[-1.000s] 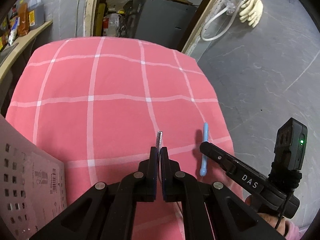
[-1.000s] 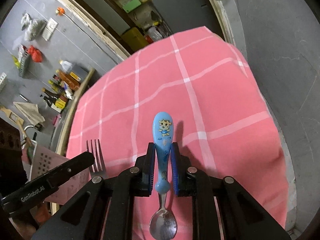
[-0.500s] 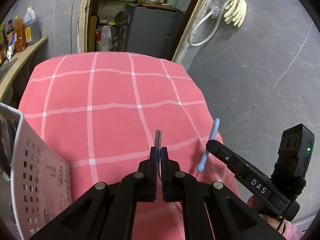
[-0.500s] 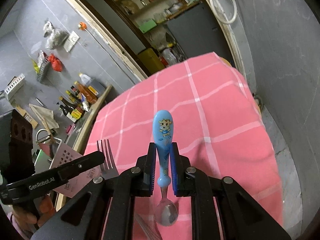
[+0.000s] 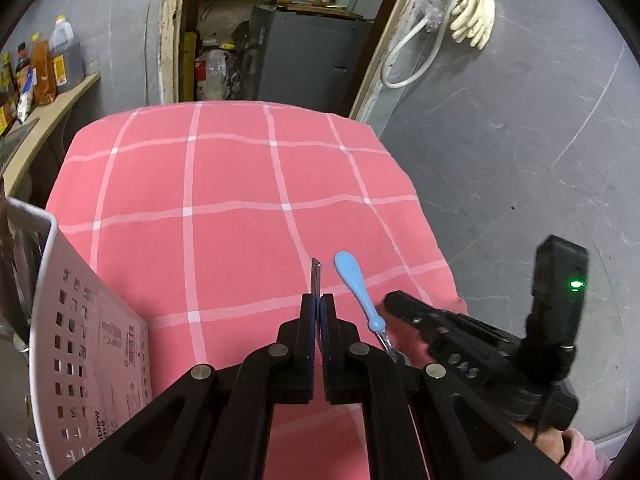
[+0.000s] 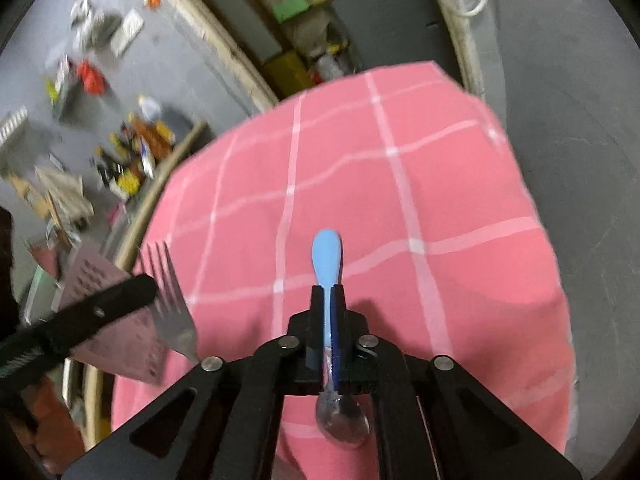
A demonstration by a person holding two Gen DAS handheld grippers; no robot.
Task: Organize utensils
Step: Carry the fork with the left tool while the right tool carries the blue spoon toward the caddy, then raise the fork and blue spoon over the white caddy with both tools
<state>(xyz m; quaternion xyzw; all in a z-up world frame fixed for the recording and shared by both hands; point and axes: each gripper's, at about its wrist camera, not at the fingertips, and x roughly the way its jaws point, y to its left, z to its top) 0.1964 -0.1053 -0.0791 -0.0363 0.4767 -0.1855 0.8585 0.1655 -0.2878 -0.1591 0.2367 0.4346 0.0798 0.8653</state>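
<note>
My left gripper (image 5: 319,300) is shut on a metal fork (image 5: 315,276), seen edge-on with its tines pointing away over the pink checked tablecloth (image 5: 224,184). From the right wrist view the same fork (image 6: 170,304) shows flat, tines up, in the left gripper's black jaws at the left. My right gripper (image 6: 329,292) is shut on a spoon's blue plastic handle (image 6: 327,256); its metal bowl (image 6: 342,420) hangs below, behind the pads. In the left wrist view that spoon (image 5: 358,284) tilts just right of the fork.
A white perforated utensil basket (image 5: 76,344) stands at the table's near left corner. A wooden shelf with bottles (image 5: 44,68) runs along the left wall. Beyond the table are a doorway and a dark cabinet (image 5: 308,60). Grey floor lies to the right.
The spoon has rolled in the right gripper from its printed face to edge-on. It has come in close to the right of the fork. The left gripper keeps its hold.
</note>
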